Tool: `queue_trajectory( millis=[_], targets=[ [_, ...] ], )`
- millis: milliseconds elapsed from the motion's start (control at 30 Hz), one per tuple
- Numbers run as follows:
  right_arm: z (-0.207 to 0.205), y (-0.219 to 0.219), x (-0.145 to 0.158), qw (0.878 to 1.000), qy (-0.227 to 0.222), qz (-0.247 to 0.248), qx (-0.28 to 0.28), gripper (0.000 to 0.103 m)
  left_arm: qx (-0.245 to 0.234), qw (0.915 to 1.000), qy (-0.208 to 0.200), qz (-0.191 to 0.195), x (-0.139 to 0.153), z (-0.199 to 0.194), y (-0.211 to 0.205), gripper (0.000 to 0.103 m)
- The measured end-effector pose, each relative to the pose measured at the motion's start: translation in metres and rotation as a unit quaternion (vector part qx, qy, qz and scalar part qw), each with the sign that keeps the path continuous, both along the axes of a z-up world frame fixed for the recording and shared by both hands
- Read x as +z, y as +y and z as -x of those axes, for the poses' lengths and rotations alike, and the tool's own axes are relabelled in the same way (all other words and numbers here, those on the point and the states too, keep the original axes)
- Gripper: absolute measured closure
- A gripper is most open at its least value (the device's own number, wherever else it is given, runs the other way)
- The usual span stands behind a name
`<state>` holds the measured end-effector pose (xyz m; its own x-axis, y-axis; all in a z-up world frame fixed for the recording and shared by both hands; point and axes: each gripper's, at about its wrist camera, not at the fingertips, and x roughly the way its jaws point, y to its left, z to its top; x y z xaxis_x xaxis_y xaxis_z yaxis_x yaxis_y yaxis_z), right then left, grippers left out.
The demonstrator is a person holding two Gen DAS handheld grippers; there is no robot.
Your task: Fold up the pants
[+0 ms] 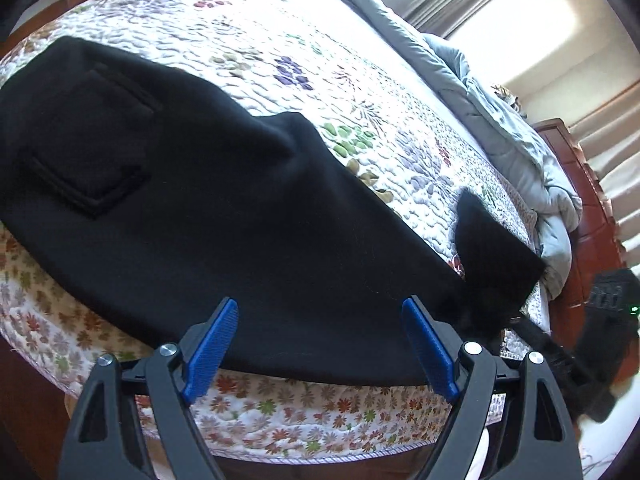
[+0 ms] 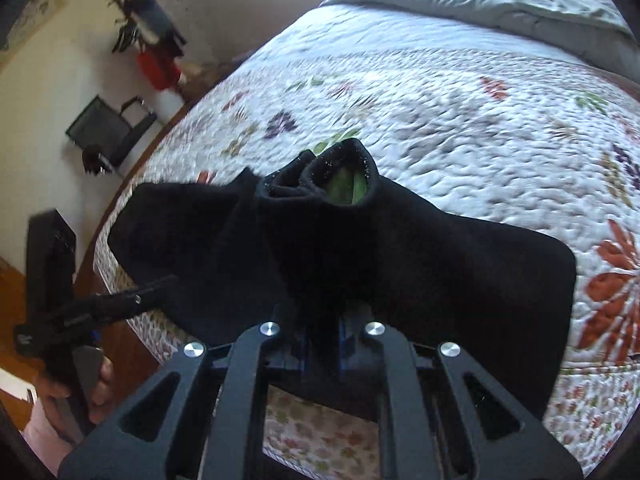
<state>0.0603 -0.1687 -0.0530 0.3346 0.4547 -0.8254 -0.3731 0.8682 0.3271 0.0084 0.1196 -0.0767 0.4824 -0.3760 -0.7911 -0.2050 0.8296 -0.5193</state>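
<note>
Left wrist view: left hand-held gripper [image 1: 320, 344] spread wide, blue pads [image 1: 210, 354] empty, over black pants [image 1: 180, 200] lying on the floral quilted bed [image 1: 280, 40] near its edge. Right hand-held gripper [image 2: 324, 332] clamped on a bunched pant-leg end, lifted off the quilt.

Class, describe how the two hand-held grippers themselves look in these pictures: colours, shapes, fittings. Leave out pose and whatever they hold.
Left hand-held gripper: black angular linkage arms with triangular cut-outs, round silver pivot bolts, and bright blue ribbed fingertip pads. Right hand-held gripper: the same black frame, cut-outs and silver bolts; only slivers of blue show at its fingers. No cables or sleeves are visible.
</note>
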Motion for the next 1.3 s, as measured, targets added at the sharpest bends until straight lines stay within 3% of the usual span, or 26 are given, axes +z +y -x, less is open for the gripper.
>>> queue_trajectory(
  millis=[133, 267, 433, 633, 867, 900, 933, 967, 1033, 1133, 1300],
  targets=[
    [0.007, 0.033, -0.033, 0.998, 0.038, 0.041, 0.029, 0.092, -0.007, 0.9998, 0.012, 0.013, -0.008, -0.003, 0.004, 0.019],
    [0.016, 0.044, -0.055, 0.993, 0.090, 0.035, 0.066, 0.054, -0.013, 0.9990, 0.032, 0.027, -0.020, -0.009, -0.002, 0.019],
    [0.029, 0.021, -0.046, 0.990, 0.112, -0.030, 0.080, 0.054, -0.027, 0.9972, 0.054, 0.044, -0.033, -0.017, -0.016, 0.019],
    [0.031, -0.040, -0.028, 0.995, 0.089, -0.030, 0.011, 0.052, -0.051, 0.9955, 0.075, 0.027, -0.042, -0.027, -0.041, 0.017],
    [0.027, -0.086, -0.029, 0.995, 0.086, -0.038, -0.040, 0.052, -0.082, 0.9930, 0.085, 0.007, -0.045, -0.037, -0.082, 0.017],
    [0.027, -0.089, -0.030, 0.995, 0.085, -0.038, -0.044, 0.053, -0.078, 0.9935, 0.082, 0.005, -0.045, -0.038, -0.086, 0.020],
    [0.026, -0.092, -0.032, 0.995, 0.085, -0.037, -0.048, 0.053, -0.072, 0.9939, 0.084, -0.004, -0.044, -0.038, -0.086, 0.037],
    [0.025, -0.094, -0.032, 0.994, 0.084, -0.037, -0.054, 0.052, -0.067, 0.9937, 0.087, -0.019, -0.044, -0.039, -0.087, 0.061],
    [0.024, -0.100, -0.031, 0.994, 0.082, -0.038, -0.064, 0.052, -0.061, 0.9938, 0.090, -0.020, -0.045, -0.038, -0.083, 0.078],
    [0.023, -0.109, -0.029, 0.993, 0.081, -0.046, -0.079, 0.052, -0.039, 0.9959, 0.081, 0.010, -0.040, -0.033, -0.066, 0.085],
    [0.023, -0.115, -0.025, 0.993, 0.076, -0.057, -0.077, 0.052, 0.010, 0.9990, 0.039, -0.020, -0.014, -0.012, -0.019, 0.086]
  ],
)
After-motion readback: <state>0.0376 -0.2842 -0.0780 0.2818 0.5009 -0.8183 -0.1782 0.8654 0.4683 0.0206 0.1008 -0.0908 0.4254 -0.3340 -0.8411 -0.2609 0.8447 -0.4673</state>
